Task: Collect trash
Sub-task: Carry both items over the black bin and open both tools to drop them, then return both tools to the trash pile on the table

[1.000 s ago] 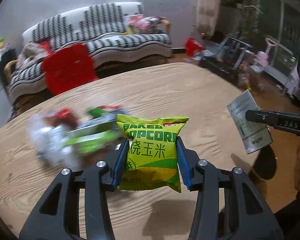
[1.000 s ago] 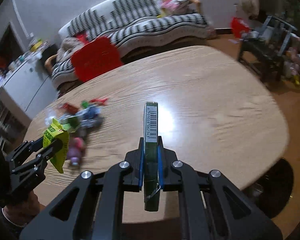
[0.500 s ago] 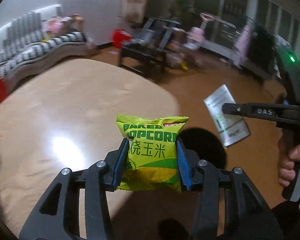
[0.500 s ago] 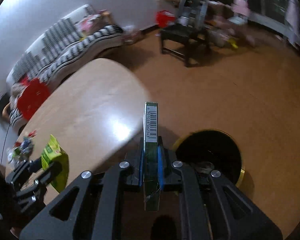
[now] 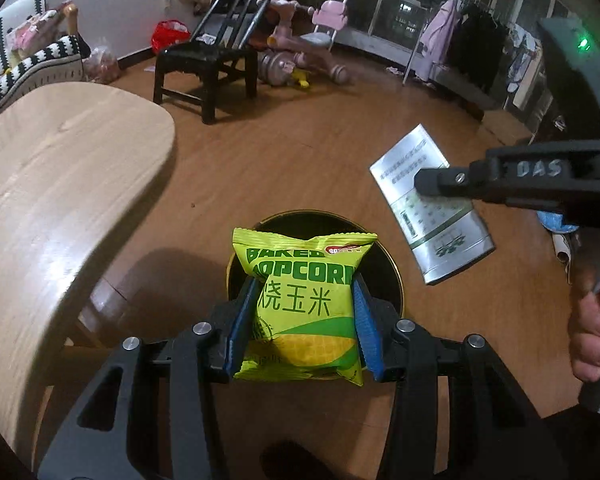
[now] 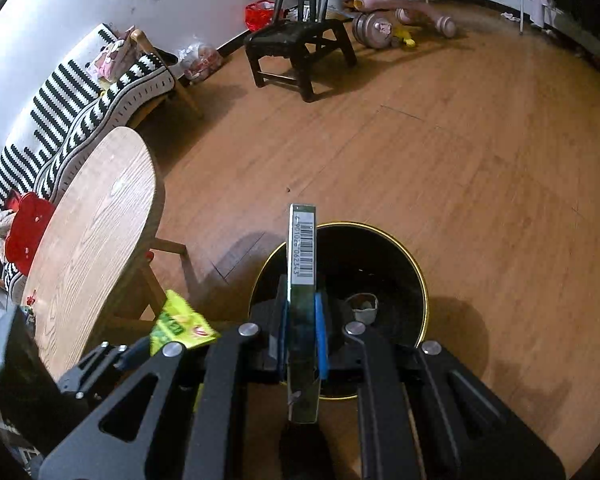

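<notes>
My left gripper (image 5: 304, 316) is shut on a yellow-green popcorn bag (image 5: 304, 300) and holds it above a round black trash bin (image 5: 384, 272) on the floor. My right gripper (image 6: 302, 320) is shut on a flat silver and green packet (image 6: 302, 320), seen edge-on, over the same bin (image 6: 380, 264). The right gripper (image 5: 440, 182) with its packet (image 5: 432, 208) also shows in the left wrist view, to the right of the bin. The popcorn bag (image 6: 180, 326) shows low left in the right wrist view. Some trash (image 6: 362, 306) lies in the bin.
The wooden table (image 5: 52, 184) edge is to the left of the bin, also in the right wrist view (image 6: 96, 240). A black chair (image 5: 208, 60), a pink ride-on toy (image 5: 308, 40) and a striped sofa (image 6: 76, 112) stand farther off on the wooden floor.
Both grippers have swung away from the table and down toward the floor, each keeping its hold. The bin is now right under both of them.
</notes>
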